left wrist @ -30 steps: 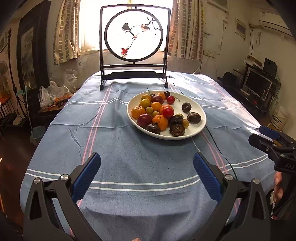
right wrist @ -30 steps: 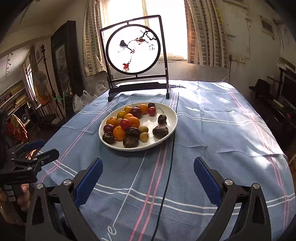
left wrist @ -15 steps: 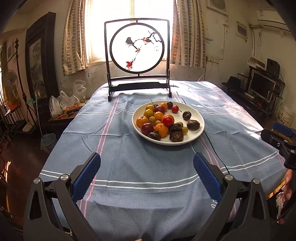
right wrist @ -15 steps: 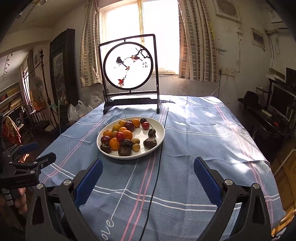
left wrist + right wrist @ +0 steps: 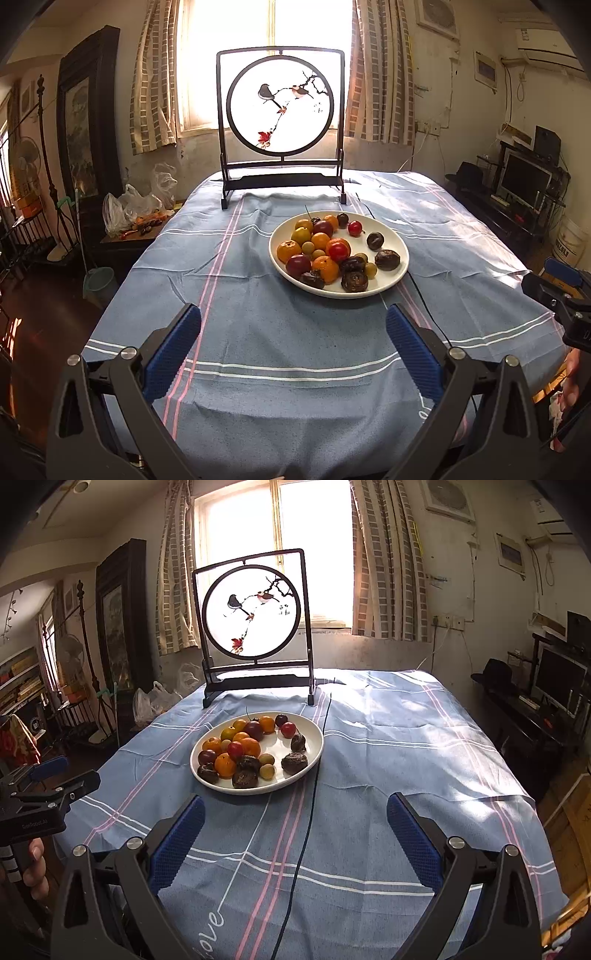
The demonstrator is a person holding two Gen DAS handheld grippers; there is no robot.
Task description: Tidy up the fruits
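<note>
Fruit heaped on white plate ahead of both grippers; left gripper wide open, empty; right gripper likewise.

Blue tablecloth with pink and white stripes under a white plate

The right gripper is cut off by the left wrist view's edge, its jaws out of sight. Several fruits on the plate sit half hidden behind nearer ones, the dark wrinkled fruits too shadowed to name.
</note>
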